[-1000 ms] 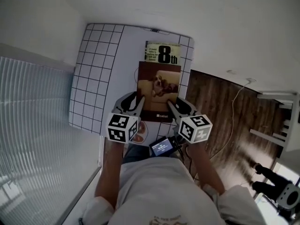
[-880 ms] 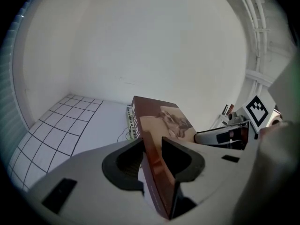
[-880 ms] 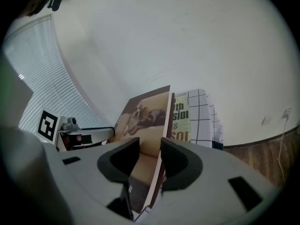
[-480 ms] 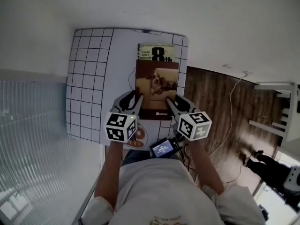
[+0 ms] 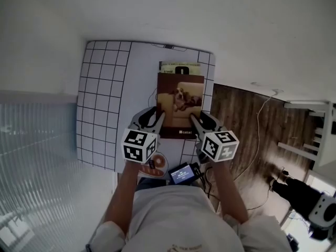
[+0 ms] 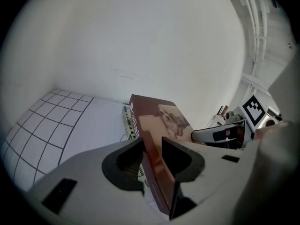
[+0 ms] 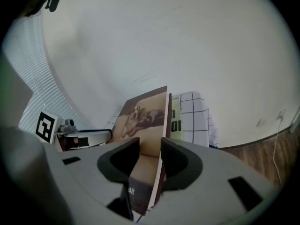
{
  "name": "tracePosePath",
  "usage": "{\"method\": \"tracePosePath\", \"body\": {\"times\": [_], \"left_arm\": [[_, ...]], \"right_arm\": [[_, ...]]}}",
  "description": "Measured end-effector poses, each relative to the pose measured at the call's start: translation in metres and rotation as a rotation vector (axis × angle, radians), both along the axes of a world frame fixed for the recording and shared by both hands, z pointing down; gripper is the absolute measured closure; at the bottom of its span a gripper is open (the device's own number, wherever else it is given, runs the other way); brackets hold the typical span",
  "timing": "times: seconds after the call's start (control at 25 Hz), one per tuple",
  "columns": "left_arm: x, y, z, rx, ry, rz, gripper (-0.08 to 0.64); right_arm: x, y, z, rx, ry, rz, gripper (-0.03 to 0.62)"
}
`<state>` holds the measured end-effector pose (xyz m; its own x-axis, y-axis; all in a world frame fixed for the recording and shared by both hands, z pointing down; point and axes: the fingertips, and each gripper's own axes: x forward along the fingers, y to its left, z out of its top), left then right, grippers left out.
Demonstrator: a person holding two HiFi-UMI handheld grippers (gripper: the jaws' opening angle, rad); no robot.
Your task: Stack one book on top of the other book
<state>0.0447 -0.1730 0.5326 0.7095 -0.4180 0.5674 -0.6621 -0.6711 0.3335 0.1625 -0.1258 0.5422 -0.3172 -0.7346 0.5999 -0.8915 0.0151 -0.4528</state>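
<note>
Since a second ago the brown book with the dog photo on its cover has travelled farther across the yellow-green book. The big "8th" that was readable then is now almost wholly covered. Only a thin strip of the lower book's far end shows past the brown cover in the head view, and its print cannot be read.

The left gripper has its jaws pinched on the brown book's left edge near the corner closest to the person. The right gripper is clamped the same way on the right edge, so the book hangs between the two, its far end reaching away from the person. In the left gripper view the lower book's spine peeks out under the brown one. Whether the two books touch or a gap remains cannot be told from any view.

Both books are over the right part of the white table, which carries a black grid toward its left side and along its right edge.

At the person's waist a small lit screen shows, with a round reddish object beside it, half hidden behind the left marker cube and too small to identify. On the wooden floor at the right lies a thin white cable. Another person's legs are cut off by the frame edge.
</note>
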Motion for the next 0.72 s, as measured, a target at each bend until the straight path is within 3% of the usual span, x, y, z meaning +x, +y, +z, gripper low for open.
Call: {"method": "tracePosePath", "body": {"times": [0.72], "left_arm": [[0.017,-0.039,0.013,-0.046,0.011,-0.034,0.437]], "right_arm": [[0.02,-0.04,0.008,-0.046,0.007,0.016,0.446]]}}
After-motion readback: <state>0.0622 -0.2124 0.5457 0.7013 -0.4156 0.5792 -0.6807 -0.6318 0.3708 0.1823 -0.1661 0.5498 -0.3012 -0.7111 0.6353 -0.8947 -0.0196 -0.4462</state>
